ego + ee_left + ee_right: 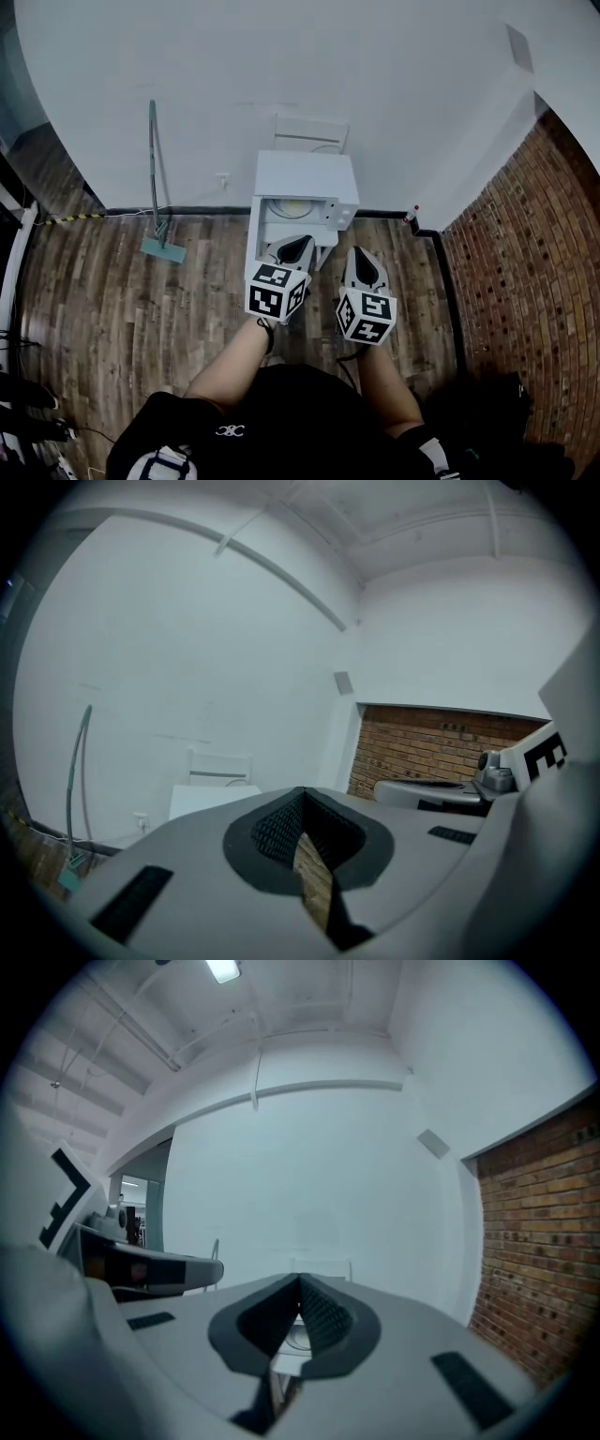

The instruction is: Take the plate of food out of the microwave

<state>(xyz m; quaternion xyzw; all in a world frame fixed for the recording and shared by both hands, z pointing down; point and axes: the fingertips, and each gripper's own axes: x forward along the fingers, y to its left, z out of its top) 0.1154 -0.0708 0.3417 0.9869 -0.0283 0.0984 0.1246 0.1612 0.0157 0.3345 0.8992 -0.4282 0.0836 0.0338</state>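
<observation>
The plate (292, 207) sits inside the microwave (306, 176), whose front looks open, so I'd say it can be reached straight on. The left gripper (296, 246) and right gripper (365, 267) point at it side by side, each with its jaws together on nothing, likely just approaching. The wooden floor (112, 309) is open; a mop (155, 178) leans left, and the brick wall (525, 262) stands well off right.

The left forearm (234, 361) and right forearm (386, 373) reach forward, parallel. The left gripper (300, 242) and right gripper (362, 255) are held side by side, pointing ahead, each with jaws pressed together on nothing.
</observation>
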